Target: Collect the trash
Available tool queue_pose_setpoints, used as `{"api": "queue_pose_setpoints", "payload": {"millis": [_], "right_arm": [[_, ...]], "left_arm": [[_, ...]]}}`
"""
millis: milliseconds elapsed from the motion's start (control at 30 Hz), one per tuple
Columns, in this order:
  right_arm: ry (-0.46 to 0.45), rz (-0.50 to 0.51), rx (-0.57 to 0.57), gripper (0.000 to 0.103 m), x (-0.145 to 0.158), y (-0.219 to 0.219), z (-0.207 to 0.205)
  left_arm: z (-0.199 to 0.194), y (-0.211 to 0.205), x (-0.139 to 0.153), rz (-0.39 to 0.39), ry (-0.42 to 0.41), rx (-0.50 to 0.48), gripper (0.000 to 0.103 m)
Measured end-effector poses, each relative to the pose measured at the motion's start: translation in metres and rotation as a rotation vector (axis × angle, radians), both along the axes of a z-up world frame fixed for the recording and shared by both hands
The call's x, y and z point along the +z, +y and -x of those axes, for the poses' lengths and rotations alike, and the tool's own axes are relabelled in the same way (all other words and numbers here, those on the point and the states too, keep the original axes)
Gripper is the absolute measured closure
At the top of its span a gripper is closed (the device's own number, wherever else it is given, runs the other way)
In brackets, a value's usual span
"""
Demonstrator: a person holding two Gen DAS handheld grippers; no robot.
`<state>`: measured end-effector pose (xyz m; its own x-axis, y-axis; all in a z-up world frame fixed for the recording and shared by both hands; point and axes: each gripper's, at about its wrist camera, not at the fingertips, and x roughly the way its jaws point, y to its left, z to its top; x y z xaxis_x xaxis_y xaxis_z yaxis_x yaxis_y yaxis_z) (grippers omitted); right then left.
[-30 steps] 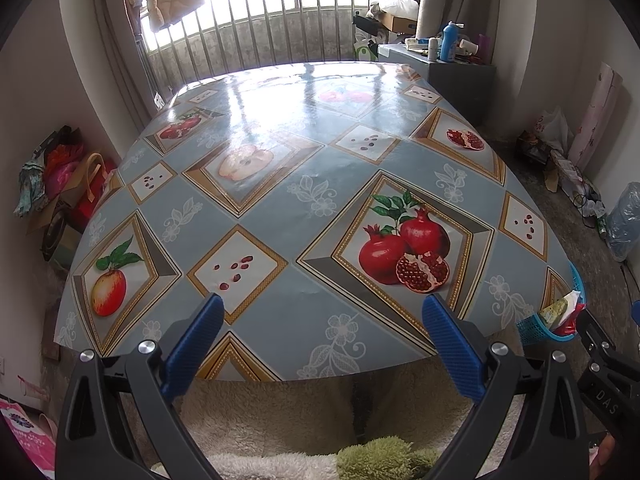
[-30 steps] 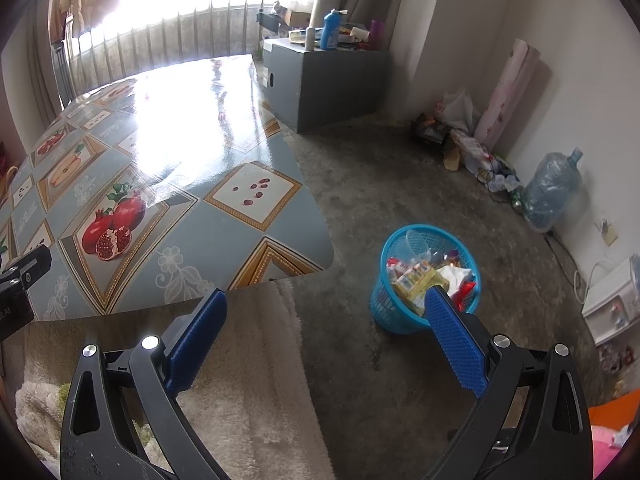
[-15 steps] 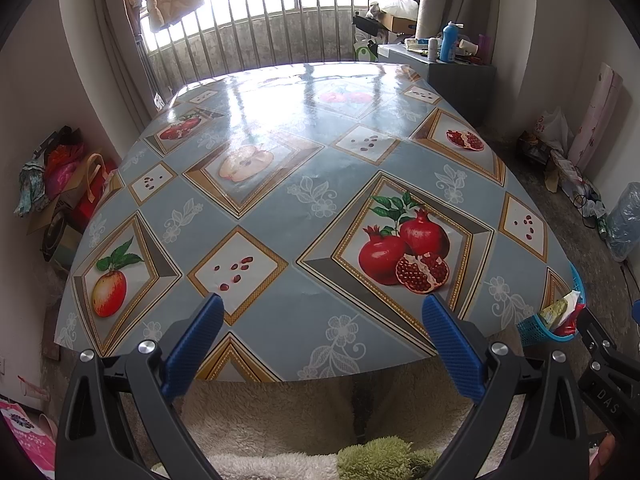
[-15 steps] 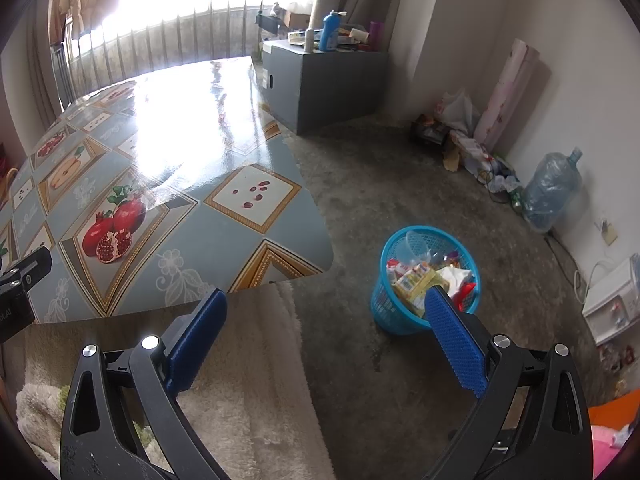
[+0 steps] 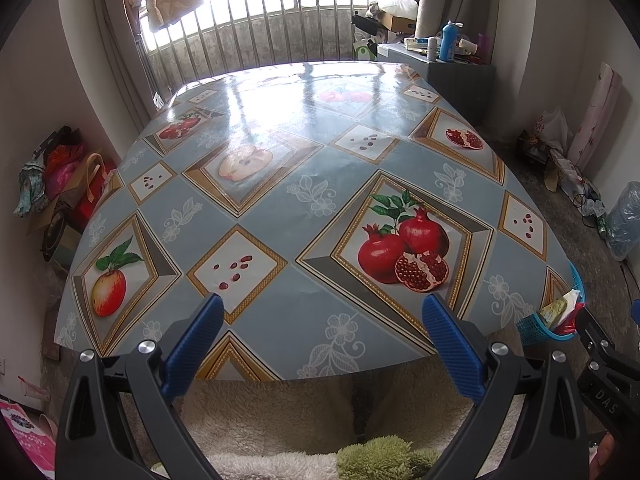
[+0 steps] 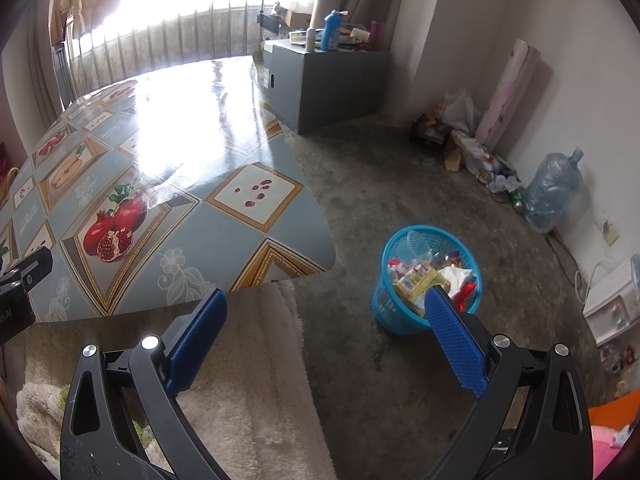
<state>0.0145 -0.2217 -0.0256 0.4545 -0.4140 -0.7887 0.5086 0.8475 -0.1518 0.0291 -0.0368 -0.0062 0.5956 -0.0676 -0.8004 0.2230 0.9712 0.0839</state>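
Observation:
A blue mesh basket (image 6: 390, 308) stands on the concrete floor to the right of the table, filled with wrappers and a clear plastic cup. Its rim (image 5: 534, 326) also peeks past the table's right corner in the left wrist view. My right gripper (image 6: 326, 302) hangs open and empty above the floor, with its right pad in front of the basket. My left gripper (image 5: 324, 308) is open and empty over the near edge of the table (image 5: 280, 208), which carries a fruit-print cloth with nothing lying on it.
A fluffy beige cover (image 6: 248, 380) lies below the table's near edge. A grey cabinet (image 6: 320, 80) with bottles stands at the back right. A large water jug (image 6: 550, 192), bags and a paper roll line the right wall. Bags pile at the left wall (image 5: 60, 184).

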Motion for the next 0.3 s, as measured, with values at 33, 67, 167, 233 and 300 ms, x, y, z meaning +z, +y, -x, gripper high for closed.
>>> {"api": "queue_pose_setpoints", "payload": {"millis": [33,67,167,233,300], "right_arm": [[0.001,0.001,0.000,0.008,0.0000,-0.0001,0.0000],[0.001,0.001,0.000,0.008,0.0001,0.0002,0.0000],[0.001,0.001,0.000,0.008,0.0000,-0.0001,0.0000],[0.000,0.000,0.001,0.008,0.0002,0.0001,0.0000],[0.000,0.000,0.002,0.008,-0.0002,0.0017,-0.0012]], "left_arm": [[0.0000,0.0000,0.0000,0.000,0.000,0.000,0.006],[0.0000,-0.0002,-0.0001,0.001,0.001,0.000,0.006],[0.0000,0.0011,-0.0003,0.003,0.005,0.001,0.006],[0.0003,0.0016,-0.0009,0.004,0.009,0.001,0.006],[0.0004,0.0017,-0.0013,0.005,0.012,0.002,0.006]]}}
